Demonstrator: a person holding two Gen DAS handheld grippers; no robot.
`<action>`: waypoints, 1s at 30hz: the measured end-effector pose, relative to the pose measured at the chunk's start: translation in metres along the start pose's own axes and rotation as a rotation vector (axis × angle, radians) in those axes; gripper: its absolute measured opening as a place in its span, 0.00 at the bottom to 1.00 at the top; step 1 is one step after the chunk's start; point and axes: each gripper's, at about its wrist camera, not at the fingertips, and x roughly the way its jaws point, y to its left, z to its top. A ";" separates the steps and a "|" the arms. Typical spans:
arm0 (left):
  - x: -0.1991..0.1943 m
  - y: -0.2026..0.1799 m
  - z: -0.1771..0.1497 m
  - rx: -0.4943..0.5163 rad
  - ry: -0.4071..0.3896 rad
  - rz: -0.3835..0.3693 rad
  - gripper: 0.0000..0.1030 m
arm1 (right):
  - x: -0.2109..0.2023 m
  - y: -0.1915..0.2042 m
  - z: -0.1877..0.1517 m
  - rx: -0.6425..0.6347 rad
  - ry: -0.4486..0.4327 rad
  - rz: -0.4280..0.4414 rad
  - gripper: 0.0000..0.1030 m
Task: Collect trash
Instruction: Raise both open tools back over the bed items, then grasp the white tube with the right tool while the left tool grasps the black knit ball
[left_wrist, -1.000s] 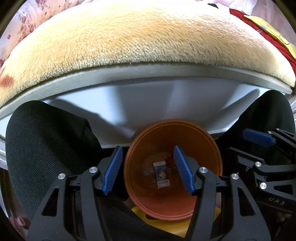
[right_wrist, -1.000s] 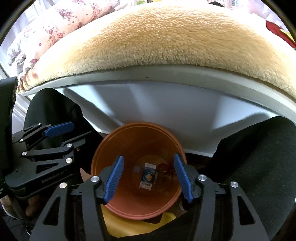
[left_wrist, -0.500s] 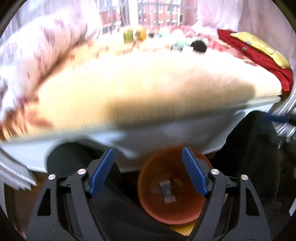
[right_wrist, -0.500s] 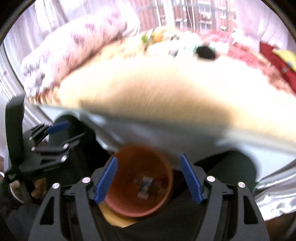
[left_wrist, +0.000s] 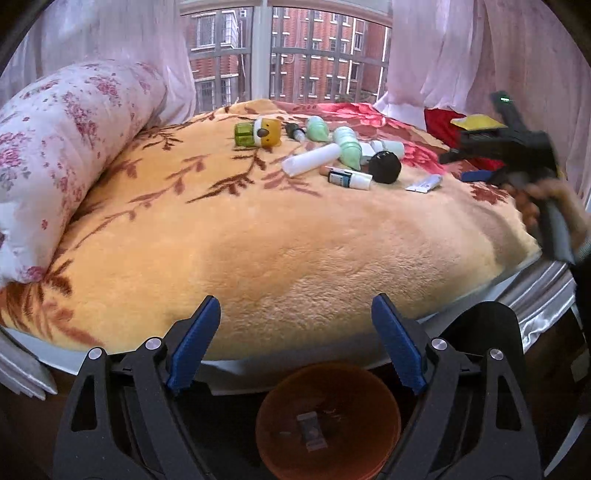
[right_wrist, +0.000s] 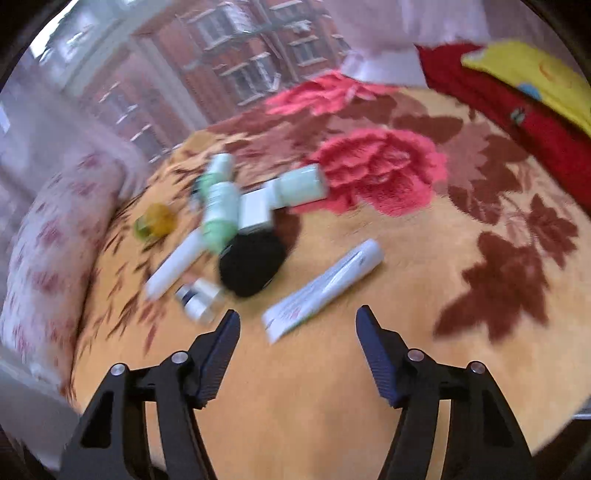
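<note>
The left tool (left_wrist: 295, 343) is hanging wide with nothing between its blue pads, its jaws having just been spreading further. Directly beneath it an orange bin (left_wrist: 328, 417) is sitting on the floor against the foot of the bed (left_wrist: 295, 240), with a small dark packet (left_wrist: 312, 432) lying inside it.

The right tool (right_wrist: 297, 343) is hovering over the bed's yellow blanket (right_wrist: 314, 398), its jaws having just been narrowing a little, yet they are standing apart and gripping nothing. Just beyond its tips a white tube (right_wrist: 325, 288) is lying flat on the blanket. Past the tube, toward the middle of the bed, a black round thing (right_wrist: 251, 262) is resting beside a small white and blue bottle (right_wrist: 199, 299), a long white tube (right_wrist: 177, 266), a green bottle (right_wrist: 221, 210) and a pale box (right_wrist: 255, 212); this view is blurred, so finer detail is not readable. Farther across the bed a yellow and green toy (left_wrist: 258, 133) is sitting.

A flowered pillow (left_wrist: 55, 155) is lying along the bed's left edge, a red and yellow cushion (right_wrist: 517, 96) at its far right corner, and a window (left_wrist: 284, 55) with curtains is standing behind the bed.
</note>
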 end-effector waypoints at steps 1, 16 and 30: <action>0.003 -0.001 -0.001 0.005 0.006 0.001 0.80 | 0.007 -0.003 0.005 0.017 0.008 -0.013 0.62; 0.053 -0.028 0.056 0.017 0.039 -0.026 0.80 | 0.079 0.006 0.022 0.053 0.052 -0.028 0.23; 0.176 -0.127 0.157 0.169 0.087 -0.055 0.79 | -0.019 -0.047 -0.010 0.065 -0.137 0.107 0.17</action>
